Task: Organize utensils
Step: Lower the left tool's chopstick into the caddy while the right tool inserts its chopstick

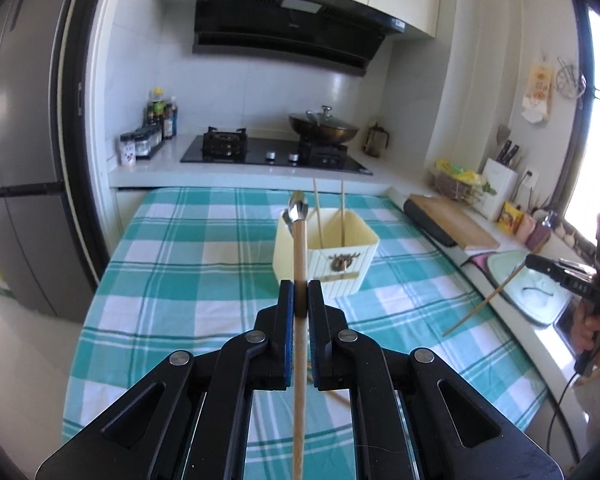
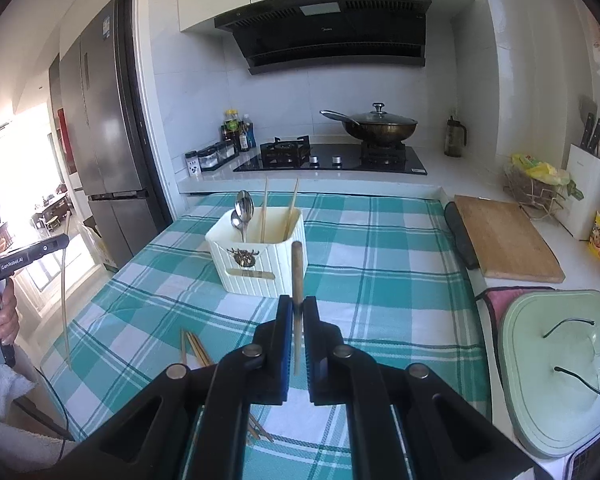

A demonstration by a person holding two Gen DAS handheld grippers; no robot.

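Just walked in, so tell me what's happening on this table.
A person is sorting utensils with a handheld gripper in each hand. The left gripper is shut on one wooden chopstick, and the right gripper is shut on another chopstick; both are held above the checked tablecloth. Ahead stands a cream holder that already has two spoons and two chopsticks standing in it. A few more chopsticks lie loose on the cloth.
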